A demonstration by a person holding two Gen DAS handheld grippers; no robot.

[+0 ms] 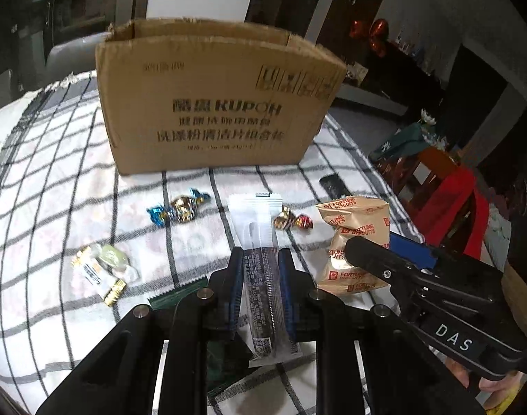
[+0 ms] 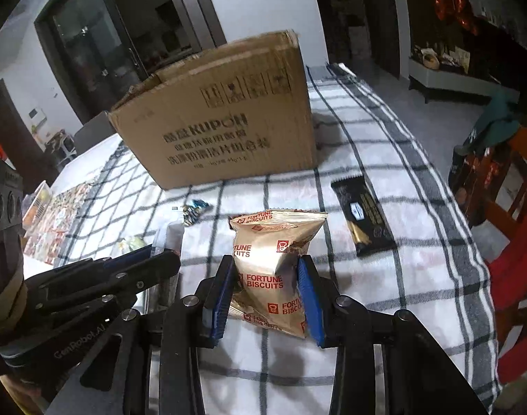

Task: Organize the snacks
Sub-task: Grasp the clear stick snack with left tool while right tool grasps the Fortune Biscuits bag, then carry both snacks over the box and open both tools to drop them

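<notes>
Left gripper (image 1: 261, 259) jaws pinch long bar pack (image 1: 260, 269); right gripper (image 2: 268, 278) jaws squeeze biscuit bag (image 2: 273, 269) — open box (image 1: 211, 103) far ahead.

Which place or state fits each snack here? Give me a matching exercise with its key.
Things:
1. Fortune Biscuits bag
2. white and black stick packet
3. blue-wrapped candy
4. black and gold bar wrapper

Places or states:
A. lying loose on the cloth in front of the cardboard box
B. squeezed in the right tool
C. flat on the cloth, right of the biscuit bag
D. clamped in the left tool

Pairs: 1-B, 2-D, 3-A, 4-C
</notes>
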